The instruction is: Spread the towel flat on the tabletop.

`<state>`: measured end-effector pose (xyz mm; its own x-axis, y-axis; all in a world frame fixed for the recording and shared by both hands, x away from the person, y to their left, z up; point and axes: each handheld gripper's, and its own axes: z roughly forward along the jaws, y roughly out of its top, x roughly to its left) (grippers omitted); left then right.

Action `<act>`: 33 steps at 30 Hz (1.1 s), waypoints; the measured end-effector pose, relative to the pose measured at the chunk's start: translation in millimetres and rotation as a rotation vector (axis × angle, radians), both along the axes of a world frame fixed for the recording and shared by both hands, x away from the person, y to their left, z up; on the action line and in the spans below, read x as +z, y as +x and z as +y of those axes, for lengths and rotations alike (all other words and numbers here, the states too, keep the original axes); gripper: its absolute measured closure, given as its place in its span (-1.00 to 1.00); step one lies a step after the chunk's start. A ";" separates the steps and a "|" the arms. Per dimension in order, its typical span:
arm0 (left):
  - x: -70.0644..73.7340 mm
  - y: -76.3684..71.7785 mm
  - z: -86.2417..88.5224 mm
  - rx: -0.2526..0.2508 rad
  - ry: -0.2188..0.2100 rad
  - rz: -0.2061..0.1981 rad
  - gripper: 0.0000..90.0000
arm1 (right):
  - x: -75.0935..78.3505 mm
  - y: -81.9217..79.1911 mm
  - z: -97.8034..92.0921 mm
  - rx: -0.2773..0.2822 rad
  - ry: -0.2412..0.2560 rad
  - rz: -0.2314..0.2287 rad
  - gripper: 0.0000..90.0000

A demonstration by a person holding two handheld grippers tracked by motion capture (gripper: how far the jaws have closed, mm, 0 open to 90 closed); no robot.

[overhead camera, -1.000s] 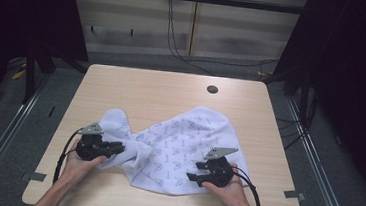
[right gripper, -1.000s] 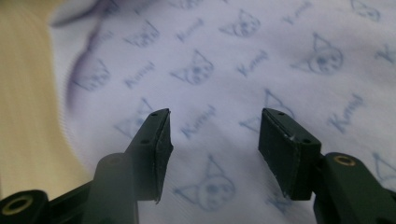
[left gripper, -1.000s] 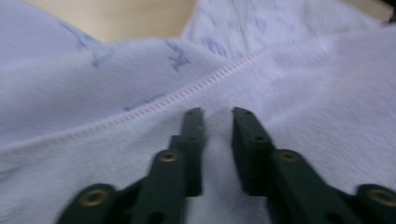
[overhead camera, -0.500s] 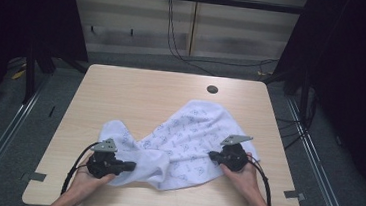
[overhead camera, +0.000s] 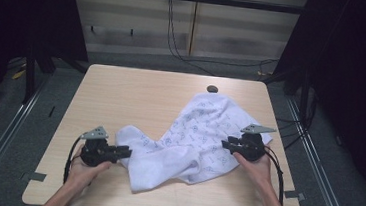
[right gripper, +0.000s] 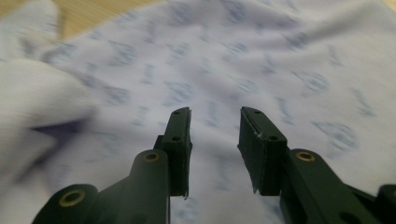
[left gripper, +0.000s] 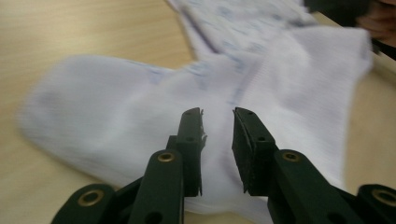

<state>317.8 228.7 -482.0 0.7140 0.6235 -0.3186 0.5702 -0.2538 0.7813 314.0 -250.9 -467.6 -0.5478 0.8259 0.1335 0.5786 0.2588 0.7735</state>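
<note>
Cloth (overhead camera: 203, 137), one piece, white with a faint blue repeated print, lies crumpled across the near right part of the table (overhead camera: 121, 92), running from about 1 o'clock near a small dark round spot (overhead camera: 212, 89) down to a plain white folded lobe at about 6 o'clock. Its print is blurred in both gripper views, so the motif cannot be read, and folds hide how many layers lie under the top one.

Two grippers work at it. Left gripper (overhead camera: 125, 152) sits at the cloth's 9 o'clock edge, held by the person's left hand (overhead camera: 82, 170); in the left gripper view its two black jaws stand apart over the white lobe (left gripper: 140, 116), nothing clamped between them. Whether the pads touch the fabric cannot be told. Right gripper (overhead camera: 226, 145) sits at the cloth's 3 o'clock side in the right hand (overhead camera: 255, 167); in the right gripper view (right gripper: 215, 126) its two jaws are likewise spread, with printed fabric (right gripper: 280, 70) showing in the gap and none pinched.

Both forearms are cut off by the bottom edge of the high view. One cable trails from each gripper.
</note>
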 end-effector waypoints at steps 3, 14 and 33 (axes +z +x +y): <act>-6.4 14.9 5.1 0.046 0.018 0.011 0.65 | 7.7 -6.3 28.0 0.093 0.028 -0.006 0.39; -17.8 -7.4 -17.3 -0.096 0.183 0.048 0.98 | 20.0 -22.6 115.7 0.321 0.113 0.024 0.29; -15.2 -2.0 0.2 0.029 0.141 0.044 0.82 | -31.2 -55.6 194.0 0.492 -0.080 0.032 0.55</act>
